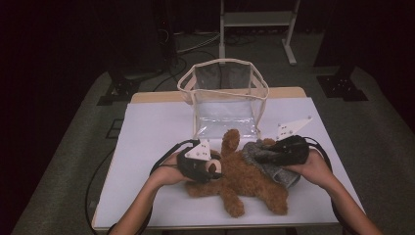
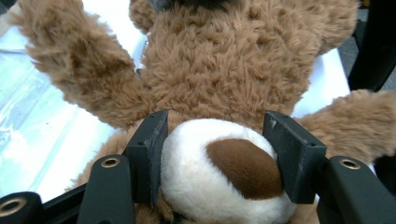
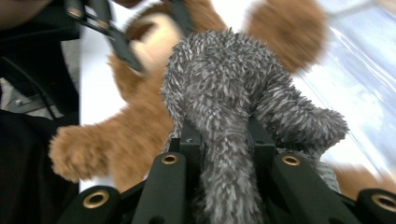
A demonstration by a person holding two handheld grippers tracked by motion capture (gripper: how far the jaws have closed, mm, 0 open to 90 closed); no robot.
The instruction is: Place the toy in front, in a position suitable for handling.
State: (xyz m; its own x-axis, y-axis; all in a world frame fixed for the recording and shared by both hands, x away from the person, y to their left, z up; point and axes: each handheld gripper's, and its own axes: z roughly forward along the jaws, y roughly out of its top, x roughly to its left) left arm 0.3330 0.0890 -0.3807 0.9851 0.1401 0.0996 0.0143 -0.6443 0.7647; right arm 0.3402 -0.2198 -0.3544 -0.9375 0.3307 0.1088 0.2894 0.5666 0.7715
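White sheeting covers the table (image 1: 147, 147); dark floor surrounds it. Brown teddy bear (image 1: 244, 181) lies on its back at the near middle, in front of a clear bag (image 1: 222, 95) with cream trim, standing open. Your left gripper (image 2: 217, 161) has the bear's white muzzle (image 2: 205, 182) between its jaws; both pads press against the muzzle's sides, so it is grasped. Your right gripper (image 3: 226, 144) is clenched on a fold of grey fuzzy cloth (image 3: 219, 84); the fabric bunches up between the jaws and drapes over the bear's side. Both hands rest low on the bear.
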